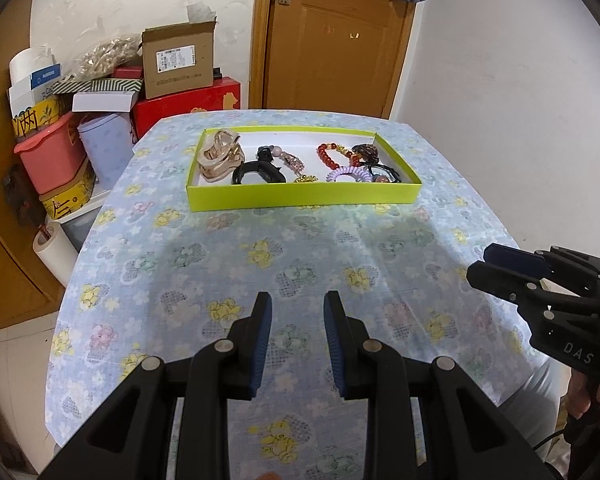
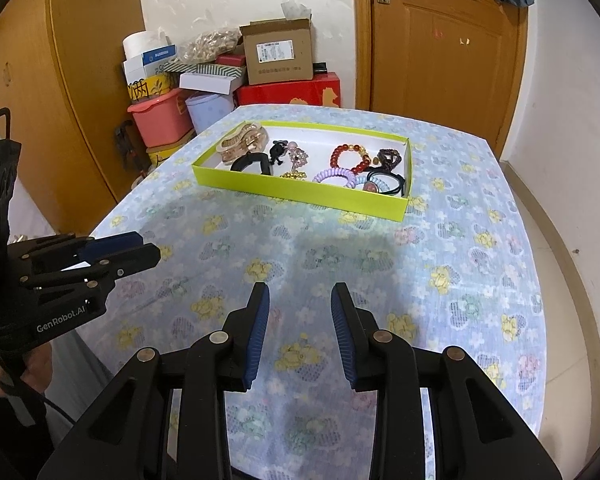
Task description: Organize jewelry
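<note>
A lime-green shallow box (image 1: 300, 199) (image 2: 300, 191) sits at the far half of the table and holds the jewelry: a beige hair claw (image 1: 220, 156) (image 2: 244, 142), a black band (image 1: 258, 174) (image 2: 250, 162), a red bead bracelet (image 1: 330, 156) (image 2: 350, 156), a lilac coil hair tie (image 1: 348, 174) (image 2: 332, 176) and dark hair ties (image 1: 382, 170) (image 2: 386, 180). My left gripper (image 1: 297, 308) (image 2: 140, 246) is open and empty above the near cloth. My right gripper (image 2: 300, 300) (image 1: 480, 262) is open and empty beside it, to the right.
The table wears a pale blue floral cloth (image 1: 292, 264). Left of it stand stacked boxes, a pink tub (image 1: 52, 156) and a cardboard carton (image 1: 178, 62). A wooden door (image 1: 332, 32) is behind the table; a white wall is on the right.
</note>
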Motion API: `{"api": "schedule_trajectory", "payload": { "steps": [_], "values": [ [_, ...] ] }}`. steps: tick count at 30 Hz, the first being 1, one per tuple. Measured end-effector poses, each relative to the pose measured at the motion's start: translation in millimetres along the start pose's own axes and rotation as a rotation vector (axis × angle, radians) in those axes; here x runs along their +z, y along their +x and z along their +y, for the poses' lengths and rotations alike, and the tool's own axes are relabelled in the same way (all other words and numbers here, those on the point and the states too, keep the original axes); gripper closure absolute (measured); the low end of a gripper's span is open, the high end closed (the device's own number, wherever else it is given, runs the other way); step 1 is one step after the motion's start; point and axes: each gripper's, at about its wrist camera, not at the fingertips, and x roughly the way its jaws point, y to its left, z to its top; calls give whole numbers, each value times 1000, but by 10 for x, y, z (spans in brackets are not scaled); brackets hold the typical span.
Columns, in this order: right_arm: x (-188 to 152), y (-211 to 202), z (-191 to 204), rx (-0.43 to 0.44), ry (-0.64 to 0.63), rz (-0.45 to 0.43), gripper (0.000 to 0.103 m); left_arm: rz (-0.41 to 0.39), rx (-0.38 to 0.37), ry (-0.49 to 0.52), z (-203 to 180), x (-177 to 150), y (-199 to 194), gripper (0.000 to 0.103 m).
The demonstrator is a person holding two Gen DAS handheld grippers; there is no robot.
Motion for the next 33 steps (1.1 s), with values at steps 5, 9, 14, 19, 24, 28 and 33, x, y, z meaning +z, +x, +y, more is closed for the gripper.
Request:
{"api": "schedule_trajectory", "payload": {
  "steps": [5,9,14,19,24,28,33],
  "values": [
    [2,3,2,0,1,1,70,-1,8,5,-3,0,-1,75],
    [-4,10,-1,0,2,4,70,2,2,1,3,1,1,75],
    [-5,15,-2,0,1,5,69,2,3,1,5,4,2,75],
    [-14,30,-1,0,3,9,69,5,7,1,9,5,5,75],
    [-13,31,1,0,3,9,69,2,21,-3,17,0,13,75],
    [-21,37,4,0,3,11,69,2,29,-1,21,2,20,75],
    [-21,43,3,0,3,11,69,2,35,1,12,1,23,75]
  ]
}}
